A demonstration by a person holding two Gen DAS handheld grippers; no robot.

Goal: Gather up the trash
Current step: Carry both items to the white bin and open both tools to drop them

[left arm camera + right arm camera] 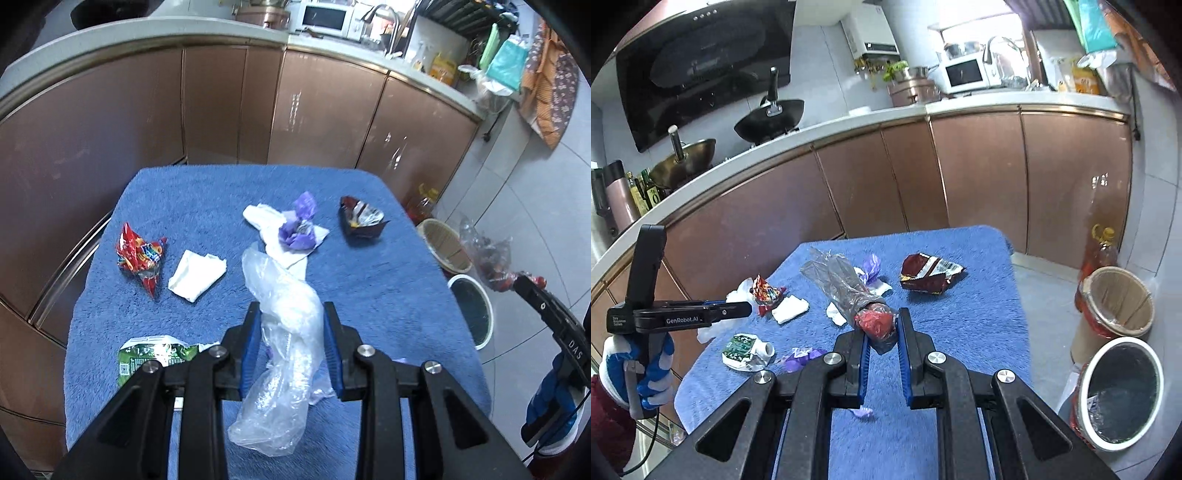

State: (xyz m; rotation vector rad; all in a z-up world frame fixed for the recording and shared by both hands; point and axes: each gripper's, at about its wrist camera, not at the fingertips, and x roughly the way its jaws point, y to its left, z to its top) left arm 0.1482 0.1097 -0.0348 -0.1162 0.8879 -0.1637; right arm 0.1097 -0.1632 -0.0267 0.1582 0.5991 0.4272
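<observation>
My right tongs (pixel 881 328) are pinching one end of a clear bag (pixel 842 286) with something red bunched inside it, right at the tips. The bag's long axis runs straight out ahead of the tips and a little to their left, its far end hanging free above the blue towel (pixel 979 332). From the left camera the same tongs and bag sit off to the right, over the floor side.

My left tongs (pixel 291 321) stand spread around a crumpled plastic bag (pixel 280 332), which lies between the fingers (pixel 251 332) lengthwise, in line with them; I cannot tell whether the pads touch it.

The white-rimmed bin (pixel 1123 391) sits low to the right of my right tongs, beside the towel's edge, with a tan basket (pixel 1119 302) just beyond it. I judge the right load is the nearer one to drop: swing right and down, letting the trailing end follow over the rim. The risk is the long bag draping outside the bin.
</observation>
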